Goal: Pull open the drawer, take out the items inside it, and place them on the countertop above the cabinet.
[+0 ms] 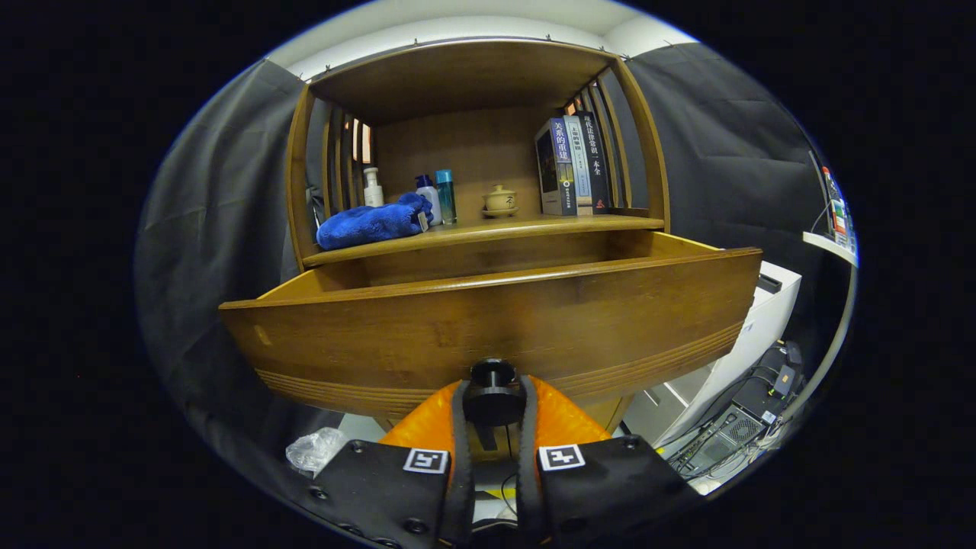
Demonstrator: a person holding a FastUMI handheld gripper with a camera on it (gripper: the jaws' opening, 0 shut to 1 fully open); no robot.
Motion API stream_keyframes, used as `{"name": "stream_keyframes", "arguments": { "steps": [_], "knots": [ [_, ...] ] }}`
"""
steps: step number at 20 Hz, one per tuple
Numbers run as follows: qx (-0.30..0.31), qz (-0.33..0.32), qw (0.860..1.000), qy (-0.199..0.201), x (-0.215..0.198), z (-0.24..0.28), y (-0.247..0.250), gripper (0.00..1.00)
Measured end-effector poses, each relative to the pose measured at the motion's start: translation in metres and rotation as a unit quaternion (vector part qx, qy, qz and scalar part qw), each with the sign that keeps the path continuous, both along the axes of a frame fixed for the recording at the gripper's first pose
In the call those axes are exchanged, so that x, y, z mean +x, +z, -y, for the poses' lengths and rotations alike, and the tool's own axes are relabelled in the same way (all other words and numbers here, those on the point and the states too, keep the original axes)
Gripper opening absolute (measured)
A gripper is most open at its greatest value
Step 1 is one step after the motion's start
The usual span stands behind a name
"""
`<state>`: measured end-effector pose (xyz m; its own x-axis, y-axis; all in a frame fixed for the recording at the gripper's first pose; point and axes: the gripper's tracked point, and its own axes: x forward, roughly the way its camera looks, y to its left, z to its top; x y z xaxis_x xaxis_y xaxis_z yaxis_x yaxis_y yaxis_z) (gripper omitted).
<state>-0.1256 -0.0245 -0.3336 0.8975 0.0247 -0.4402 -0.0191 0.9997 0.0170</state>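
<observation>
Gripping the drawer knob [492, 389], the gripper [492, 415] has its 2 fingers drawn in narrow, 1 on each side of the knob and pressing on it.

1. Location. The drawer [488, 328] stands pulled out from the cabinet [473, 76], its front panel well forward of the countertop [488, 229] and below it. The knob sits low and central on that front panel.

2. Orientation. The drawer's long axis runs side to side, parallel to the countertop edge. Its open top faces up; its front faces the gripper. The travel direction is straight out from the cabinet.

3. Contents. The drawer's inside is hidden behind the front panel from this low angle; what it holds cannot be told.

4. Countertop. It carries a blue cloth [370, 223], bottles [441, 194], a small teapot [500, 200] and books [572, 164].

5. Judgement on the step in hand. The pull looks close to complete. Keep any further draw level and square to the front panel, so the drawer does not rack. Then release the knob, rise above the panel's top edge and look down before reaching in.
</observation>
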Motion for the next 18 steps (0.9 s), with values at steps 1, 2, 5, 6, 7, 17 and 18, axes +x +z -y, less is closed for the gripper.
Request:
{"name": "stream_keyframes", "arguments": {
  "steps": [1, 2, 5, 6, 7, 17, 18],
  "knots": [
    [0.000, -0.002, 1.000, 0.002, -0.004, 0.000, 0.001, 0.30],
    [-0.002, -0.001, 1.000, 0.005, -0.008, 0.000, 0.001, 0.30],
    [-0.006, -0.002, 1.000, 0.004, -0.022, 0.001, 0.001, 0.30],
    [-0.005, -0.001, 1.000, 0.002, -0.024, 0.001, 0.001, 0.30],
    [-0.003, -0.001, 1.000, 0.000, -0.023, 0.000, 0.002, 0.30],
    [-0.002, 0.013, 1.000, -0.010, -0.019, -0.011, 0.049, 0.56],
    [-0.004, 0.015, 1.000, -0.009, -0.020, -0.012, 0.056, 0.59]
  ]
}}
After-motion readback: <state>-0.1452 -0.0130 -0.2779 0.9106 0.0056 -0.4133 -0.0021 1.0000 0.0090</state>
